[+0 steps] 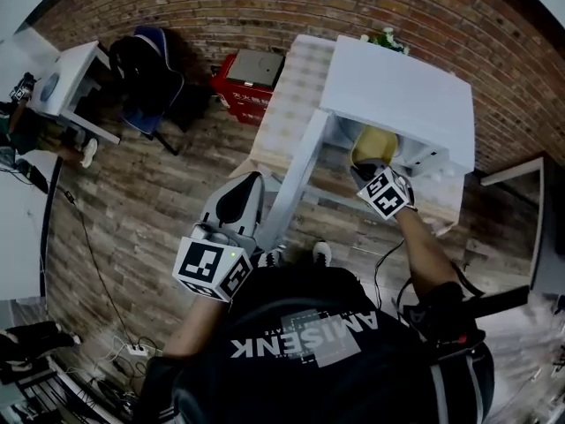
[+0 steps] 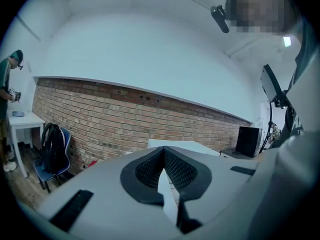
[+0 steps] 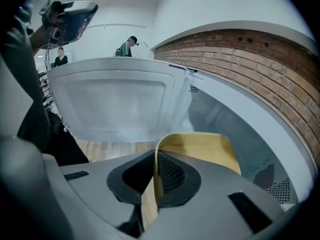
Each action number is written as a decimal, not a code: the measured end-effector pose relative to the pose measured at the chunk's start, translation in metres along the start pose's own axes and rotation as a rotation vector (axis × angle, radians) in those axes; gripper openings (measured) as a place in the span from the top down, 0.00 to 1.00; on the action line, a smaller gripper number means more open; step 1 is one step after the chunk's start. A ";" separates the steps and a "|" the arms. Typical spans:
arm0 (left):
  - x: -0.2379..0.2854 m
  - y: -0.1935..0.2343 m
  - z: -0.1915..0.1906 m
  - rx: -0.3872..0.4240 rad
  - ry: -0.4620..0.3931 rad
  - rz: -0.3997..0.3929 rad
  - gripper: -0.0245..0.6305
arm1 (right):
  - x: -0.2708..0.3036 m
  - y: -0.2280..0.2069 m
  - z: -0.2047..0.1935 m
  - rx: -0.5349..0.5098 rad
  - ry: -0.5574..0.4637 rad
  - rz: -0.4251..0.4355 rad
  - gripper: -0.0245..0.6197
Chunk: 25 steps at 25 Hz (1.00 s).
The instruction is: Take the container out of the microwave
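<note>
Yellow container [image 3: 200, 151] sitting at the microwave [image 1: 397, 95] mouth, door [image 3: 110, 104] open
Only writing I can read: AMISENK-ish on my shirt [image 1: 309, 334]. Right gripper [image 3: 156, 153] is clamped on the container's rim; left gripper [image 2: 163, 151] is pinched closed on nothing, beside the door.

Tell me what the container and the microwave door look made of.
Container: probably plastic, matte pale yellow; thin smooth wall, even colour. Microwave door: white, smooth, probably plastic or painted metal, with a cloudy pane.
</note>
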State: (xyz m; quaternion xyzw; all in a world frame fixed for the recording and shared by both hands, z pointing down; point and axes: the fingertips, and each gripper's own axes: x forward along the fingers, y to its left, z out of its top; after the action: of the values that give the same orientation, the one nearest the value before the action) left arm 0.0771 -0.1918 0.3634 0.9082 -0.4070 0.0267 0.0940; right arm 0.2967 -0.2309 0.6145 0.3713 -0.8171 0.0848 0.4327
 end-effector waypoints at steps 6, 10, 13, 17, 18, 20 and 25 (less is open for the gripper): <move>0.012 0.002 0.000 -0.017 -0.005 -0.075 0.95 | -0.030 0.030 0.020 0.022 -0.028 0.034 0.89; 0.020 0.006 0.002 -0.015 -0.013 -0.115 0.95 | -0.045 0.050 0.028 0.026 -0.026 0.055 0.89; 0.026 0.003 0.004 -0.001 -0.023 -0.157 0.95 | -0.060 0.061 0.031 0.019 -0.021 0.044 0.89; 0.031 0.003 0.007 -0.004 -0.031 -0.198 0.95 | -0.077 0.082 0.041 -0.004 -0.017 0.071 0.89; 0.033 0.003 0.008 -0.004 -0.033 -0.212 0.95 | -0.082 0.087 0.044 -0.009 -0.013 0.074 0.89; 0.035 0.003 0.008 -0.007 -0.033 -0.242 0.95 | -0.094 0.095 0.051 -0.017 -0.006 0.069 0.89; 0.039 0.002 -0.002 -0.022 -0.027 -0.292 0.95 | -0.126 0.112 0.066 -0.031 -0.011 0.027 0.89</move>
State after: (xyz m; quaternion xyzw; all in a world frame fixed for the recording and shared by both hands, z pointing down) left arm 0.1017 -0.2218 0.3710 0.9569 -0.2721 -0.0041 0.1012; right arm 0.2219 -0.1146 0.4972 0.3539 -0.8256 0.0761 0.4329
